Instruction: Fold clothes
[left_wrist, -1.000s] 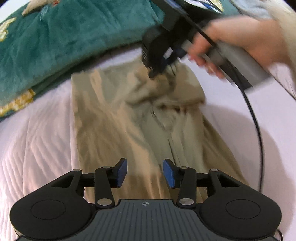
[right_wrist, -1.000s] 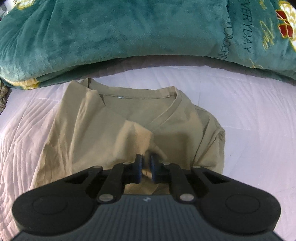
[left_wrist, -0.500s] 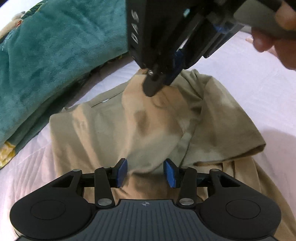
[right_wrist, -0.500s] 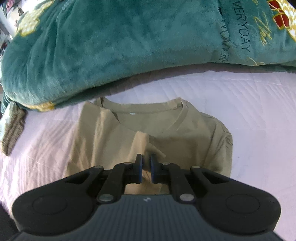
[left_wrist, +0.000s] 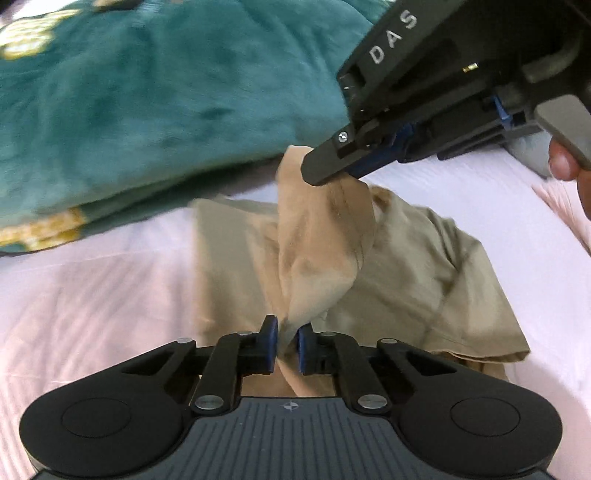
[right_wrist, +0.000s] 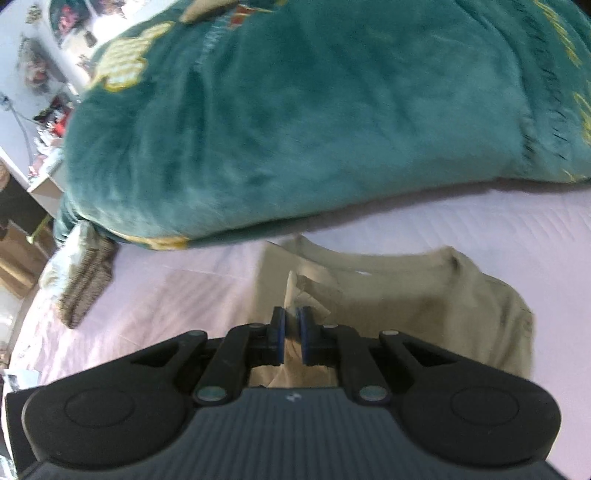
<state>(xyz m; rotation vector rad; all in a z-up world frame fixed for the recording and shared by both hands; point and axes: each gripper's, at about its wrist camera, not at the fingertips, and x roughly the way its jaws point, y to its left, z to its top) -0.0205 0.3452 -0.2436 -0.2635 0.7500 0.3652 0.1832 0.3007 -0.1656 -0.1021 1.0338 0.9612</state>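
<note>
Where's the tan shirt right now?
In the left wrist view, the tan shirt lies mid-frame on the pink bedsheet, just below the green blanket.

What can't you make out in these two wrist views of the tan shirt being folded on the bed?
- The lower part of the tan cotton T-shirt: left wrist view, hidden behind the left gripper, whose jaws are closing on a fold.
- The embroidered gold lettering on the teal plush blanket: right wrist view, motion-blurred.
- The person's hand: left wrist view, cut off by the right edge behind the right gripper.
</note>
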